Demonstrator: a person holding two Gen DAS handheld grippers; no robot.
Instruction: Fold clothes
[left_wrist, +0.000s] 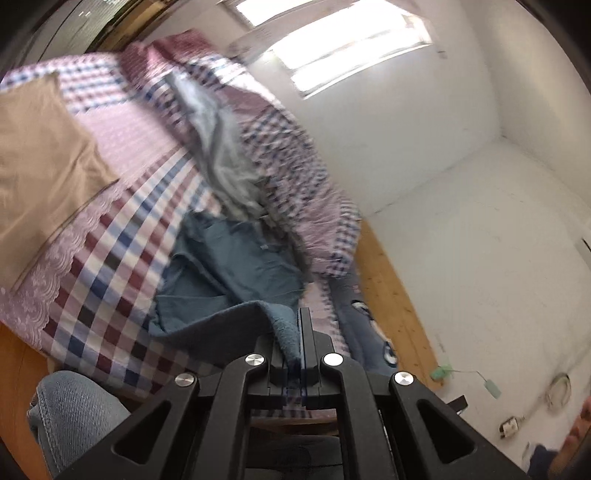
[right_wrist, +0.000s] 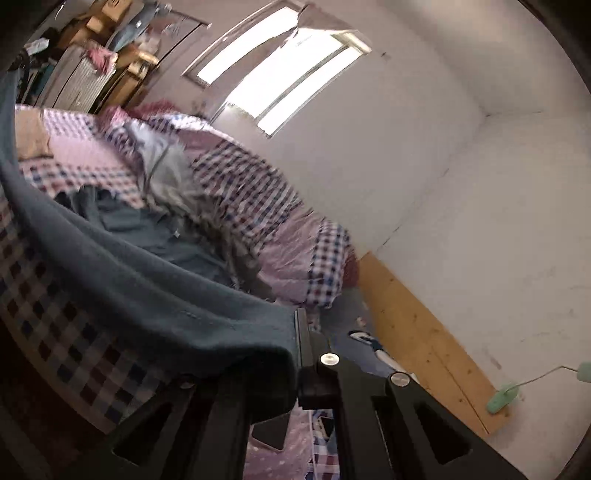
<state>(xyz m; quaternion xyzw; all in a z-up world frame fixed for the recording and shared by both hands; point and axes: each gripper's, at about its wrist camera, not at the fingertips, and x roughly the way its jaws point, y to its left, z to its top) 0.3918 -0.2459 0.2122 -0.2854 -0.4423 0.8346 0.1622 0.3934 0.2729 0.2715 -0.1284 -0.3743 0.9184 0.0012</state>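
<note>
We see the left tongs (left_wrist: 295, 343) pressed together on an edge of the teal garment (left_wrist: 229, 273); the cloth runs up between the two black fingers and folds over to the left; the rest of it lies spread on the bed (left_wrist: 110, 236), which carries a checked sheet in red, blue and white. The right tongs (right_wrist: 295, 343) pinch another part of the same teal garment (right_wrist: 155, 295); here the fabric drapes over the left finger and hides it, so we see only the right finger (right_wrist: 303, 332) against the cloth; from there the garment stretches in a broad band up and to the left across the right wrist view, lifted off the sheet. Beyond the teal cloth a grey garment (left_wrist: 225, 166) lies rumpled on the bed, just beside a bunched checked quilt (left_wrist: 295, 177) along the far side; a tan cloth (left_wrist: 40, 155) lies flat at the left of the bed, next to a lace-edged border (left_wrist: 55, 266). A wooden bed frame (right_wrist: 424, 332) runs along the white wall (right_wrist: 480, 221); a window (right_wrist: 288, 77) is bright above; a pale green object (right_wrist: 502, 398) sits near the frame; part of a leg in blue denim (left_wrist: 74, 410) shows at the lower left of the left wrist view.
</note>
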